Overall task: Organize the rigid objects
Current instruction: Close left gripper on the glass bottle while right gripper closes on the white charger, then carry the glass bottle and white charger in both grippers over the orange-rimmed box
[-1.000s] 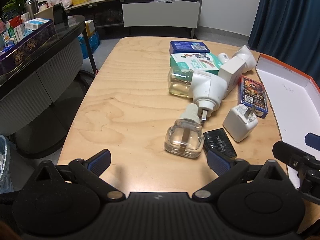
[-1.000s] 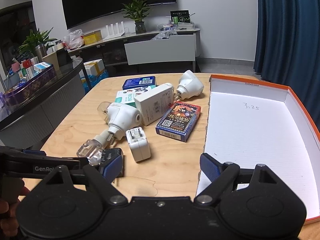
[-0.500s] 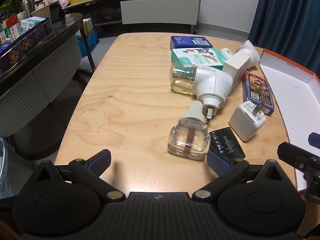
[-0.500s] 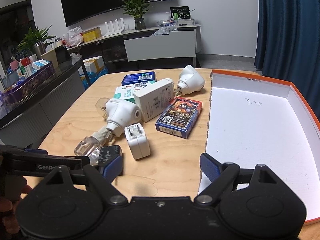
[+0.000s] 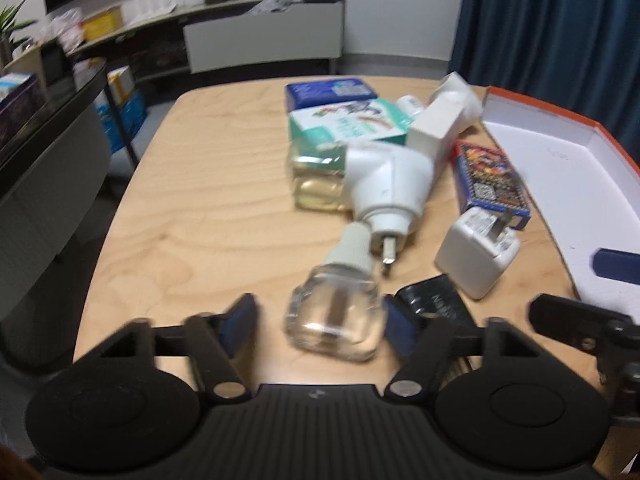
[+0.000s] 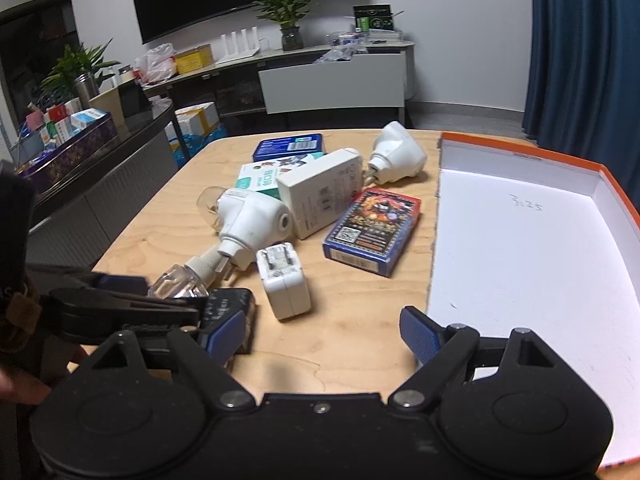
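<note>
Left gripper straddling a clear refill bottle

Its jaws are standing apart, pads not visibly pressing the glass. The right gripper is hovering spread wide over bare table; the bottle is lying at its ten o'clock, the orange-rimmed box at two.

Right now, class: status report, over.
Left tool open, straddling clear bottle. Right tool open, empty. Black charger crowds bottle's right side.
</note>
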`<state>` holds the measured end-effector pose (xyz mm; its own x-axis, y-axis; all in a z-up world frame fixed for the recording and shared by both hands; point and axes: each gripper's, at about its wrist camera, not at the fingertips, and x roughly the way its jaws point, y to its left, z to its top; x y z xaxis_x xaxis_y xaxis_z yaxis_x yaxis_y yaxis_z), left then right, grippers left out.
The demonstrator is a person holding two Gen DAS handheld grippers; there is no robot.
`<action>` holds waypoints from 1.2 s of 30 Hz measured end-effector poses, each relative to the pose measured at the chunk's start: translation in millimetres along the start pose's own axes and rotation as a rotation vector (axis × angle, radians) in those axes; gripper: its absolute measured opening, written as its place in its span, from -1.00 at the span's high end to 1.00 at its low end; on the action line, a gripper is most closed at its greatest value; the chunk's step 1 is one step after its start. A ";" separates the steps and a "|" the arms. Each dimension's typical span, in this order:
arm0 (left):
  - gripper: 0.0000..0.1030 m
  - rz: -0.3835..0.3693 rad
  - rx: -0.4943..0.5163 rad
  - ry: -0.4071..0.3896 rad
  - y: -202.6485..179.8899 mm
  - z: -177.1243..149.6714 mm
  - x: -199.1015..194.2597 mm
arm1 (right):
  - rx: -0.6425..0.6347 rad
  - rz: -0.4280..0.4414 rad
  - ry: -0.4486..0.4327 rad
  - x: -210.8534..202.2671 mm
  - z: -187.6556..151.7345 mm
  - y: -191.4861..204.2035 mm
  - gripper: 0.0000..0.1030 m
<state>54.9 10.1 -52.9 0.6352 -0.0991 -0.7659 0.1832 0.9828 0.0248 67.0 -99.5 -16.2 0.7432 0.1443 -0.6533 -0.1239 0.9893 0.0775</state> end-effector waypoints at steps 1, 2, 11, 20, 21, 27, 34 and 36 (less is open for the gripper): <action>-0.01 0.007 0.011 -0.010 -0.9 0.3 -0.7 | -0.004 0.004 0.003 3.1 1.6 1.1 -0.93; -0.01 0.009 0.011 -0.016 0.1 0.2 -0.8 | -0.004 0.009 0.009 6.1 3.1 1.8 -0.93; 0.00 -0.007 -0.073 -0.045 17.2 -0.7 -10.5 | -0.028 0.056 0.048 37.6 22.3 12.8 -0.52; 0.00 -0.041 -0.088 -0.059 18.7 0.3 -19.9 | -0.008 0.062 0.090 55.6 31.8 18.3 0.32; 0.00 -0.042 -0.086 -0.064 18.7 0.5 -22.1 | 0.002 0.062 0.088 53.0 31.4 17.1 0.32; 0.00 -0.057 -0.099 -0.102 17.9 2.4 -35.9 | 0.016 0.055 0.066 30.5 29.1 11.0 0.32; 0.00 -0.082 -0.113 -0.129 12.3 5.8 -49.9 | 0.037 0.043 0.024 -2.9 28.5 1.9 0.32; 0.00 -0.083 -0.105 -0.143 7.2 8.3 -55.4 | 0.043 0.035 0.009 -12.3 29.0 -1.2 0.32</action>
<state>27.2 21.4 -5.0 0.7228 -0.1948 -0.6630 0.1654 0.9803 -0.1077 77.1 -101.8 13.6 0.7329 0.1786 -0.6564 -0.1213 0.9838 0.1323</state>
